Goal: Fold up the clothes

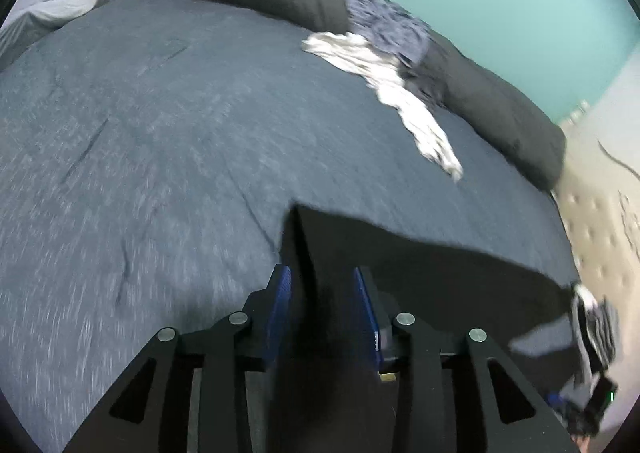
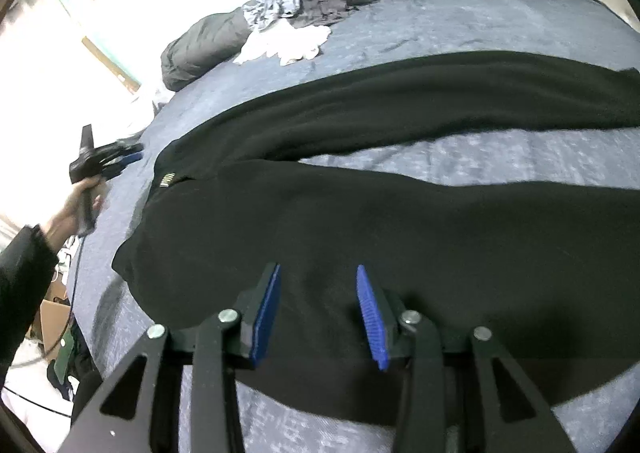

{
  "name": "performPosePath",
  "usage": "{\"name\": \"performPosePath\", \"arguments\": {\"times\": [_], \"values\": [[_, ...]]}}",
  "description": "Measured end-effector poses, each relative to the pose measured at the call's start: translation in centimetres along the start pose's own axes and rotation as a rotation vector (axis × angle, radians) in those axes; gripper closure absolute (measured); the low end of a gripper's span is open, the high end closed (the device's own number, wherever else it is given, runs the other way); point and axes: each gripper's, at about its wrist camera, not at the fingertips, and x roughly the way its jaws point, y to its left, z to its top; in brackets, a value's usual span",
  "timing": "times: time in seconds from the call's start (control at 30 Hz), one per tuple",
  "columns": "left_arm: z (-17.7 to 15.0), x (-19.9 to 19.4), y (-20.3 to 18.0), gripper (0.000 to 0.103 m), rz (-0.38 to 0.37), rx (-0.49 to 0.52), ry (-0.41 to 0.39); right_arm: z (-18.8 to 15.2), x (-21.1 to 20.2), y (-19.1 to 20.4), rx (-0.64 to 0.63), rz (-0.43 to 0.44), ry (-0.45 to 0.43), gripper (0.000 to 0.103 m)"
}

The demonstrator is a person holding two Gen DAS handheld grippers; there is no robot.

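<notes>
Jaws apart, black trousers (image 2: 360, 213) cuffs cut off

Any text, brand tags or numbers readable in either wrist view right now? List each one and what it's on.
Nothing can be read in either view.
Small gold mark on the black pants, near the waist end at: looks like lettering, too small and blurred to read.
White garment, patterned blue garment, bedspread: no text visible.

Black tongs (image 2: 318, 309) with blue ribbed pads (image 2: 370, 313), silver rivets, bare hand (image 2: 74, 209) and dark sleeve (image 2: 24, 273).
</notes>
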Motion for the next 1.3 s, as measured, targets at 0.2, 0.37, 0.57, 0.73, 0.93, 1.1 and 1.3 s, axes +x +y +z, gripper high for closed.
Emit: {"name": "performPosePath", "arguments": {"times": [0.2, 0.37, 0.57, 0.73, 0.93, 1.1, 1.3], "values": [[-4.1, -4.1, -2.3, 0.067, 0.014, 0.083, 0.036, -0.4, -3.1, -1.4, -0.035, -0.102, -0.005, 0.05], [-7.0, -7.2, -4.1, 0.059, 0.025, 0.129, 0.044, -0.8, -5.4, -2.2, -0.061, -0.155, 0.006, 0.049], [-10.9, -9.7, -5.7, 0.054, 0.007, 0.15, 0.094, -2.1, -7.4, -2.7, -0.102, -0.22, 0.042, 0.048], [-14.0, -10.7, -5.6, 0.052, 0.021, 0.166, 0.127, -4.0, -8.7, -2.7, -0.16, -0.275, 0.065, 0.047], [-17.1, -10.8, -3.6, 0.051, 0.029, 0.107, 0.163, -6.4, -9.0, -3.0, -0.213, -0.316, 0.111, 0.047], [-18.9, -10.6, -2.1, 0.049, 0.041, 0.069, 0.188, -8.2, -8.2, -3.7, -0.286, -0.361, 0.168, 0.047], [-20.0, -9.4, -1.3, 0.044, 0.038, 0.07, 0.227, -8.9, -7.2, -3.8, -0.351, -0.388, 0.181, 0.047]]}}
